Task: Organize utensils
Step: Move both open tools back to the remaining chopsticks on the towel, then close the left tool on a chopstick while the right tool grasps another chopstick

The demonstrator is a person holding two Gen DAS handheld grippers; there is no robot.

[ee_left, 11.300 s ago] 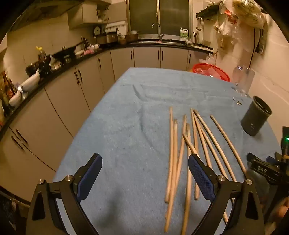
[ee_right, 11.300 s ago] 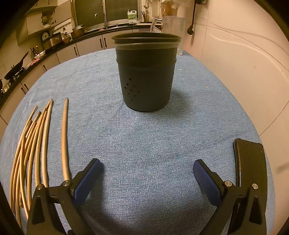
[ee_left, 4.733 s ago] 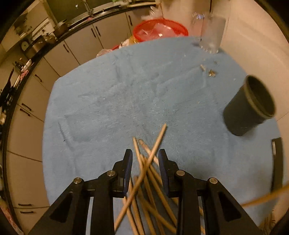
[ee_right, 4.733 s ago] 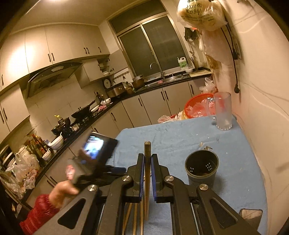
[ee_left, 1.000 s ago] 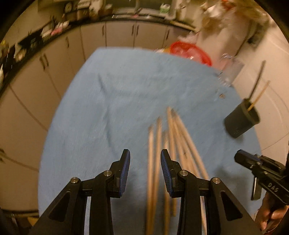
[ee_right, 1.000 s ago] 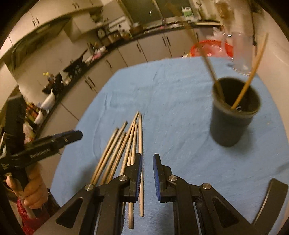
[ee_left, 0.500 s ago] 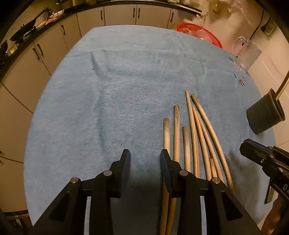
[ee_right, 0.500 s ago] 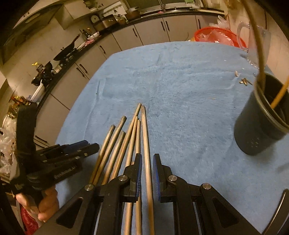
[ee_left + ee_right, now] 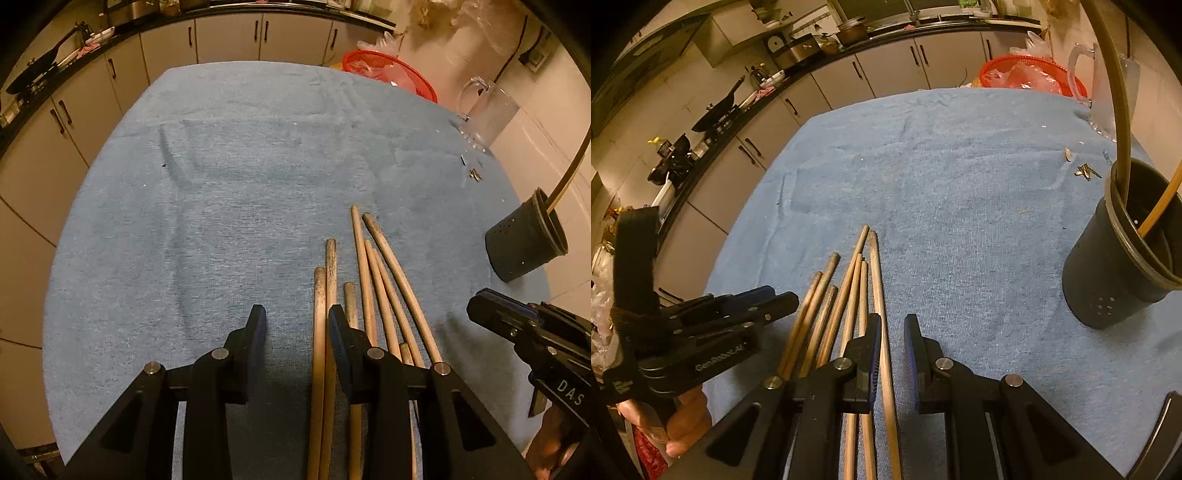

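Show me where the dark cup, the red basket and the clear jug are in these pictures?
dark cup (image 9: 1108, 288), right wrist view, on its outer wall.
red basket (image 9: 417, 79), left wrist view, on its rim.
clear jug (image 9: 491, 114), left wrist view, on its glass side.

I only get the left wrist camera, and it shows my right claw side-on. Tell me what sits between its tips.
Observer: The right claw is open. The rightmost pale wooden chopstick of the row on the blue towel runs between its fingers, close to the left one.
Operator: Report what is in the perforated black plastic cup. I see one stick.
Observer: It holds two: a dark brown chopstick leaning on the left side of the rim and a light yellow chopstick leaning right.
Operator: Say whether the claw grips that pale one.
Observer: Not yet. A gap shows between the stick and the right finger.
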